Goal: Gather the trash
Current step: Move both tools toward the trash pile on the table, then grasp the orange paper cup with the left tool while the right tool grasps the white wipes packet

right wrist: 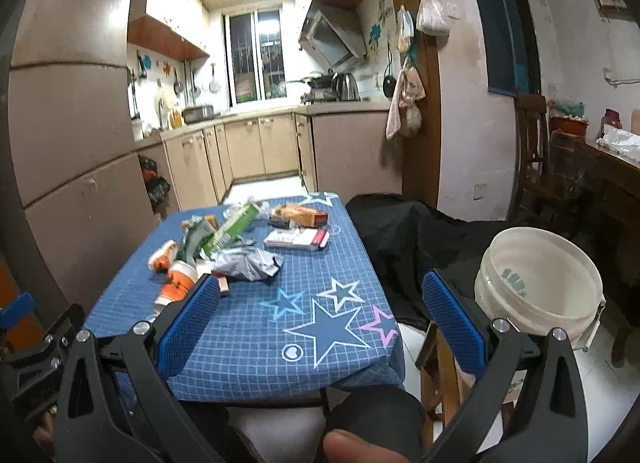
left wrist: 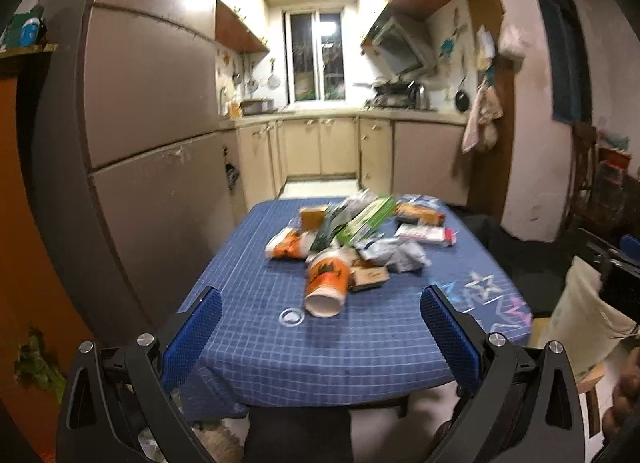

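While both grippers' fingers (left wrist: 192, 331) spread empty, the orange cup (left wrist: 326, 281) lies mouth toward camera.

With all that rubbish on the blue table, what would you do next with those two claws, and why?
Probably ease the left gripper forward onto the tipped orange cup, the nearest piece of the pile. Both grippers are open and empty, and the white bucket waits beside the table for the trash.
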### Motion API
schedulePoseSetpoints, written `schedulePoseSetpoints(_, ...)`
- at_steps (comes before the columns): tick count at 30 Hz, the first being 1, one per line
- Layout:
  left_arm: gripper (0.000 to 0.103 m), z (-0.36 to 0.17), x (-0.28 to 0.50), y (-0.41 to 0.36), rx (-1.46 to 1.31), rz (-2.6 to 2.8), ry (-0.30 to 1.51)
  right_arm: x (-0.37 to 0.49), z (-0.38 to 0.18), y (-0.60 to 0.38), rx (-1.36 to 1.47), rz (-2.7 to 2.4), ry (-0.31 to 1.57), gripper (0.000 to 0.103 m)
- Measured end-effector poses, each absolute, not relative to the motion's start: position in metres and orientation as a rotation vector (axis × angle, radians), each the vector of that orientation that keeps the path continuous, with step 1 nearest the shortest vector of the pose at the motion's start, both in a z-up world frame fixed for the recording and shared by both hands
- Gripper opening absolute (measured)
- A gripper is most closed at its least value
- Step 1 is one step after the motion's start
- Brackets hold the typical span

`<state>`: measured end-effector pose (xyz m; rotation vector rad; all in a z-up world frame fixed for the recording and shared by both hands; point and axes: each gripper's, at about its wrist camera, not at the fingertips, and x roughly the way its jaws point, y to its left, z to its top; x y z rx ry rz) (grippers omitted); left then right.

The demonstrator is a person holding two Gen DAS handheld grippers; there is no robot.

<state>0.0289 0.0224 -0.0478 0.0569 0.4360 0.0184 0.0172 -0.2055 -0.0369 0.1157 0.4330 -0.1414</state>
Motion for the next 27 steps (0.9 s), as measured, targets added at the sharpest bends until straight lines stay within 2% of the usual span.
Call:
schedulePoseSetpoints(8, 0.100, -0.069, 0.064, 0.039, 0.062, 0.103, 0.514, 0.049, -0.065, -0.197, 0.060, -0.119, 0.560, 0.098)
schedulePoseSetpoints(27, 0.100, -0.112, 0.133, 0.034, 0.139, 0.140, 0.660, 0.107, -0.101, -0.193, 0.049, -0.051, 0.684, 0.098)
